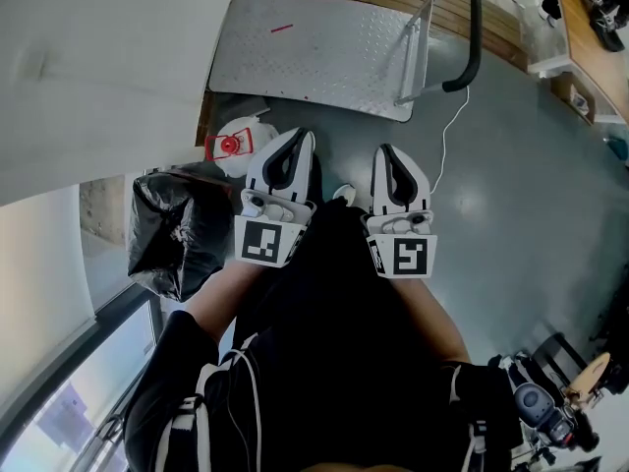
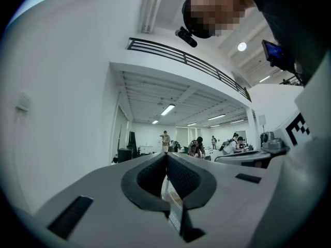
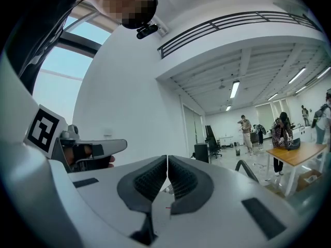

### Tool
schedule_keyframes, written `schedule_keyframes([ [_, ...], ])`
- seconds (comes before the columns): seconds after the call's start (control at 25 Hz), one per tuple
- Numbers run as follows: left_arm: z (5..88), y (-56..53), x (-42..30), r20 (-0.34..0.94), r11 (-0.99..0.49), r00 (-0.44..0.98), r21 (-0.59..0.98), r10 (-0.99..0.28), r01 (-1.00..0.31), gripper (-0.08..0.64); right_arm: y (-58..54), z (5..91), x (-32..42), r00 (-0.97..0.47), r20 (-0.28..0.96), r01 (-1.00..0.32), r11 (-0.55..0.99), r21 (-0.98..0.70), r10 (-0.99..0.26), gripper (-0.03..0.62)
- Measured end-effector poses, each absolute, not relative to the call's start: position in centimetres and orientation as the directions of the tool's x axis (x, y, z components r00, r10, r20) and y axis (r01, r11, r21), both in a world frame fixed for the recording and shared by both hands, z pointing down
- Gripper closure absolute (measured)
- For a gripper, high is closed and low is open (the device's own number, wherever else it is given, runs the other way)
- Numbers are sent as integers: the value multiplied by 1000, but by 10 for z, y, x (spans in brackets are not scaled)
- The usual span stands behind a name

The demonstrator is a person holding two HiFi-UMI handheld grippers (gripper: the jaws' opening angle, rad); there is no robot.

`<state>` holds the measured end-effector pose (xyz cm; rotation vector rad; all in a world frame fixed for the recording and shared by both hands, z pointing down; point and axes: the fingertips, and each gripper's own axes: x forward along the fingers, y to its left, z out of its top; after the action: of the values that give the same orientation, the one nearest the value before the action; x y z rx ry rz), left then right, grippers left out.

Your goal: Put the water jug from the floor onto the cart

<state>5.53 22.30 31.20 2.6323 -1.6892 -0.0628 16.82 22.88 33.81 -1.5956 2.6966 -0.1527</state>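
Grey floor fills most of the head view, with the cart parked ahead of us. Its metal deck is bare and its black handle stands at the right end. The jug, white with a red top, stands on the floor just off the cart's near left corner. A black bag slumps close beside it, against the wall.

We hold both tools level and side by side, pointing towards the cart. The left gripper has its jaws pressed together with nothing between them, and its tip is just right of the jug without touching it. The right gripper is likewise closed and empty. It is further from the jug, with a thin white cable lying on the floor off to its right.

We judge the task to be at its very start: we are on the approach and nothing has been grasped or lifted. Next we would need to spread the jaws, then swing left and dip down towards the jug's top. The red part looks like the best place to pinch, though from above we cannot tell its shape well. A full jug would be heavy, so we would likely want the second gripper steadying its body. The bag crowds the jug's near side, so coming in from the right looks cleaner.
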Motion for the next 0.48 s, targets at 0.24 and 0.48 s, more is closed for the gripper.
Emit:
schedule_keyframes([
  [0.24, 318, 212, 59, -1, -441, 442, 41, -897, -896, 541, 210, 340, 157, -488, 64, -872, 482, -90, -870, 574],
  [0.48, 324, 192, 45, 18, -454, 456, 65, -890, -889, 541, 189, 341, 139, -486, 77, -873, 479, -90, -871, 572],
])
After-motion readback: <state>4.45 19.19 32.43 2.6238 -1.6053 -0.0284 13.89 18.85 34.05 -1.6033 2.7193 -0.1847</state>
